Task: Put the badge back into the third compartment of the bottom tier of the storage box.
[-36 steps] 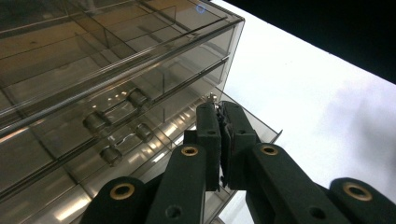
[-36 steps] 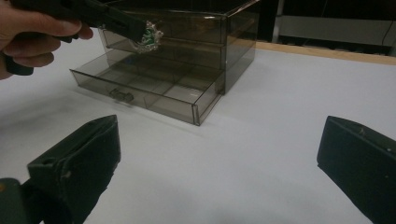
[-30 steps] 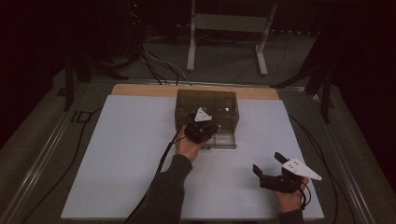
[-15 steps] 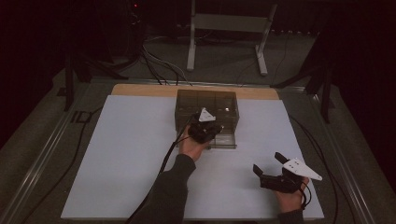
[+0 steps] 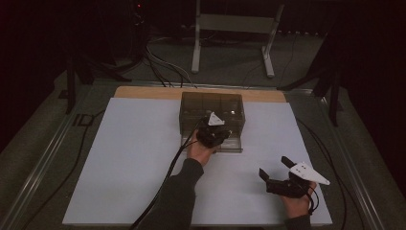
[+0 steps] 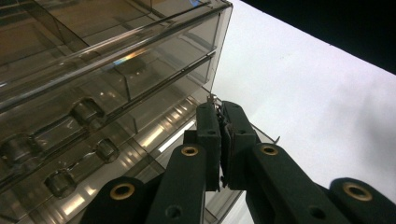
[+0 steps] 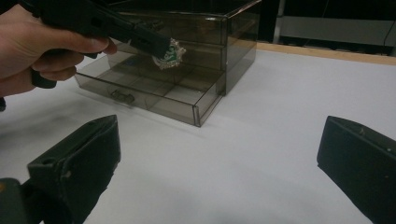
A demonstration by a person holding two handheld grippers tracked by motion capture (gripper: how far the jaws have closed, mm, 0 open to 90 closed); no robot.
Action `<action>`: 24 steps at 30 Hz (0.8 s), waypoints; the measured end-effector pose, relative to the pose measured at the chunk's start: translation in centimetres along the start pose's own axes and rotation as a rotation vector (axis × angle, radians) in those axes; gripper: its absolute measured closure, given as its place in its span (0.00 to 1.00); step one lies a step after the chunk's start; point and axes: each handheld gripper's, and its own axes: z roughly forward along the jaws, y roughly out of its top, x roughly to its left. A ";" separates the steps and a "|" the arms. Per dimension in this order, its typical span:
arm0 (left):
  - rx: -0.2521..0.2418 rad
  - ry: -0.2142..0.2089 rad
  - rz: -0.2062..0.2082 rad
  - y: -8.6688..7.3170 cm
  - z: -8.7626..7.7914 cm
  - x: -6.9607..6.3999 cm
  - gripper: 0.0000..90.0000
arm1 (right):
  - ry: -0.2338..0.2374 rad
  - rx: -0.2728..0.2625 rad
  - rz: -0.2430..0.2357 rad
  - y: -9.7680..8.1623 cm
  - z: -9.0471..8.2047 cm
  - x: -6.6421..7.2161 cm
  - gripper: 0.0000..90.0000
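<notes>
Dark room, metal stand behind table

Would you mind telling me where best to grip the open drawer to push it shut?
Probably the small handle on the drawer front, approached from the person's side: the drawer stands pulled out of the box toward them, and the front panel faces that way.

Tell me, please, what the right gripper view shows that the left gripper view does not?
Right gripper view: the small silver-green trinket whole, held by the left gripper above the open bottom drawer, the hand behind it, and the right gripper with jaws wide apart. Left gripper view: its jaws pinched on the trinket's thin metal edge, close up. Both: the smoky clear drawer box on the white table.
</notes>
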 end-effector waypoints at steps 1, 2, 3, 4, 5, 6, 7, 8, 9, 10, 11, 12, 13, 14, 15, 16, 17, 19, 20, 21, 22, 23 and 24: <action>0.005 0.000 0.004 0.0 0.1 0.0 0.98 | 0.001 0.000 0.000 0.0 0.0 0.0 0.00; 0.008 0.000 0.002 0.0 0.1 0.0 0.98 | 0.001 0.000 -0.002 0.0 0.0 0.0 0.00; 0.007 -0.001 0.000 0.0 0.2 0.0 0.98 | 0.002 -0.001 -0.001 0.0 0.0 0.0 0.00; 0.009 -0.001 -0.001 -0.1 0.3 0.0 0.98 | 0.002 -0.001 0.000 0.0 0.0 0.0 0.00; 0.011 -0.001 -0.001 -0.1 0.4 0.0 0.98 | 0.002 -0.001 0.001 0.0 0.0 0.0 0.00; 0.016 -0.001 0.002 -0.1 0.4 0.0 0.98 | 0.002 -0.001 0.001 0.0 0.1 0.0 0.00; 0.018 -0.001 0.000 -0.2 0.5 0.0 0.98 | 0.003 -0.001 0.001 0.0 0.1 0.0 0.00; 0.019 -0.003 -0.001 -0.2 0.6 0.0 0.98 | 0.004 -0.001 0.000 0.0 0.1 0.0 0.00; 0.021 -0.004 -0.002 -0.2 0.6 0.0 0.98 | 0.004 -0.001 -0.001 0.0 0.1 0.0 0.00; 0.023 -0.005 -0.003 -0.3 0.7 -0.1 0.98 | 0.006 0.000 -0.002 0.0 0.2 0.0 0.00; 0.025 -0.004 -0.005 -0.3 0.8 -0.1 0.98 | 0.007 0.001 -0.004 0.1 0.2 0.1 0.00; 0.028 -0.004 -0.004 -0.3 0.9 -0.1 0.98 | 0.007 0.001 -0.004 0.1 0.2 0.1 0.00; 0.029 -0.004 -0.005 -0.4 0.9 -0.1 0.98 | 0.009 0.000 -0.005 0.1 0.3 0.1 0.00; 0.029 -0.005 -0.009 -0.4 1.0 -0.2 0.98 | 0.010 0.000 -0.006 0.1 0.3 0.1 0.00; 0.031 -0.005 -0.007 -0.4 1.1 -0.2 0.98 | 0.011 0.000 -0.006 0.1 0.3 0.1 0.00; 0.034 -0.005 -0.006 -0.4 1.2 -0.2 0.98 | 0.012 0.000 -0.004 0.1 0.4 0.1 0.00; 0.034 -0.006 -0.010 -0.5 1.3 -0.3 0.98 | 0.012 0.000 -0.005 0.1 0.4 0.1 0.00; 0.041 -0.007 -0.009 -0.6 1.4 -0.3 0.98 | 0.014 0.000 -0.007 0.1 0.4 0.1 0.00; 0.042 -0.008 -0.010 -0.6 1.5 -0.4 0.98 | 0.015 0.000 -0.008 0.1 0.5 0.1 0.00; 0.045 -0.008 -0.010 -0.6 1.6 -0.4 0.98 | 0.016 0.000 -0.009 0.2 0.5 0.1 0.00; 0.048 -0.010 -0.012 -0.7 1.7 -0.4 0.98 | 0.016 0.000 -0.010 0.2 0.5 0.1 0.00; 0.050 -0.011 -0.009 -0.7 1.8 -0.4 0.98 | 0.016 0.000 -0.011 0.2 0.5 0.1 0.00; 0.050 -0.012 -0.012 -0.7 1.9 -0.5 0.98 | 0.016 0.001 -0.011 0.2 0.5 0.1 0.00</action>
